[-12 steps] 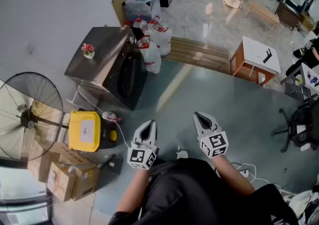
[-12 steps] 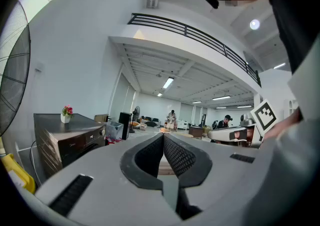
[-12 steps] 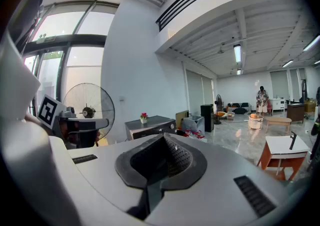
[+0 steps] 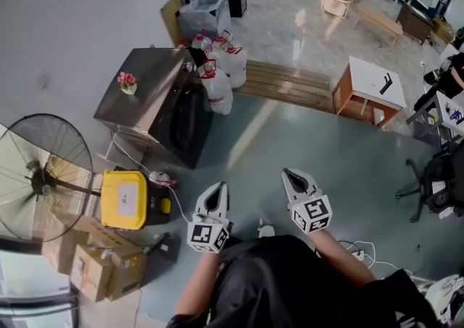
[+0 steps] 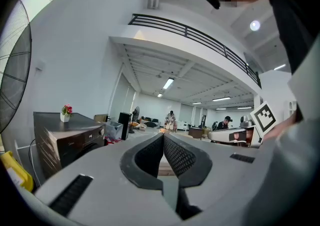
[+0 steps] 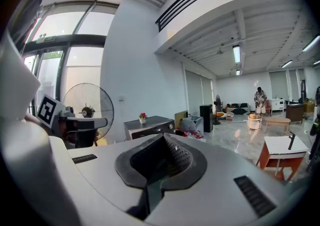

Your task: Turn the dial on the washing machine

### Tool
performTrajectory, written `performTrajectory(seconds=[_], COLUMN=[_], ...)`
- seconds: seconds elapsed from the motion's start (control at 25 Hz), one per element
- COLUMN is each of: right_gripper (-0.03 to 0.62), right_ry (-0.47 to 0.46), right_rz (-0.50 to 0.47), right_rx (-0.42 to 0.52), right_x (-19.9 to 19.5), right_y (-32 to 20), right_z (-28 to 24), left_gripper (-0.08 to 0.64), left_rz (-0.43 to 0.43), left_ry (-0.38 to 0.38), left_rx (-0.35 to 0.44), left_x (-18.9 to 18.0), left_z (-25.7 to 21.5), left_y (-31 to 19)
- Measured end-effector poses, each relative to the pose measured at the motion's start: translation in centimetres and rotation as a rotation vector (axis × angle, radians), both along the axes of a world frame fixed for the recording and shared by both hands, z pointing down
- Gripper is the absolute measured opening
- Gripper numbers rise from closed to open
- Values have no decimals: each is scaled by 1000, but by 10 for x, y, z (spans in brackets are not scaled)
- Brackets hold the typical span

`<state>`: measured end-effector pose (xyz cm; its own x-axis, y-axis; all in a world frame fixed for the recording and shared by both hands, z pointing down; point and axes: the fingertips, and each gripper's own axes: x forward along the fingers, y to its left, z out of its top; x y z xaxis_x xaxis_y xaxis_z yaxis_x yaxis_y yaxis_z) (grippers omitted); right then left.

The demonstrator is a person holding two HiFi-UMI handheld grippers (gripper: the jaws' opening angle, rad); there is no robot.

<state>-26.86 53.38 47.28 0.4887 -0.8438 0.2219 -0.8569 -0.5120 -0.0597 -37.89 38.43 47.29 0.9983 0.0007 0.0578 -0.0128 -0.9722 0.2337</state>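
The washing machine [image 4: 148, 94] stands against the left wall, dark grey with a round door on its front and a small flower pot [image 4: 128, 83] on top. It also shows in the left gripper view as the washing machine [image 5: 67, 137] and in the right gripper view as the washing machine [image 6: 150, 126]. Its dial is too small to make out. My left gripper [image 4: 214, 192] and right gripper [image 4: 291, 174] hang close to the person's body, well short of the machine. Both are shut with nothing between the jaws.
A large standing fan [image 4: 40, 174] is at the left, with a yellow box [image 4: 123, 199] and cardboard boxes [image 4: 94, 265] near it. White bags [image 4: 221, 65] lean beside the machine. A wooden pallet [image 4: 286, 83] and a small white table [image 4: 370, 87] lie farther ahead. An office chair [image 4: 435, 181] stands at the right.
The view has shifted slightly, so the machine and the fan sit a little lower in the frame. Both grippers stay shut and hold their place near the body.
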Motion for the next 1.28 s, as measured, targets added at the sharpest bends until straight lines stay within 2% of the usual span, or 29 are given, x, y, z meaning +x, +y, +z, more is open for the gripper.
performTrajectory(seconds=[0.2,0.4,0.44,0.48,0.52,0.56,0.64,1.0,1.16,1.28], right_gripper=[0,8,38,97,150,178,206,207,207,207], right_ry=[-2,-4,-3,-9,-22,-36,-58,-89,-87,-103], right_rz=[24,-3,-5,-5,-8,-12,-26,-37,-39,-41], right_rx=[21,29,32,32,26,15,-6,-6,34,25], right_x=[6,9,11,12,13,13,15,22,35,47], right_y=[10,11,12,13,14,16,19,27,20,9], right_z=[-4,-5,-5,-4,0,4,11,24,21,24], left_gripper=[3,5,7,35,109,151,179,184,184,184], left_rz=[3,23,25,28,29,28,19,13,15,15], left_ry=[-4,-22,-30,-39,-46,-49,-48,-72,-79,-72], left_rx=[19,32,27,22,20,21,21,17,24,14], left_x=[1,9,11,13,14,16,19,25,41,58], left_z=[0,0,1,3,5,6,7,15,17,16], left_y=[9,12,12,12,13,14,17,31,28,20])
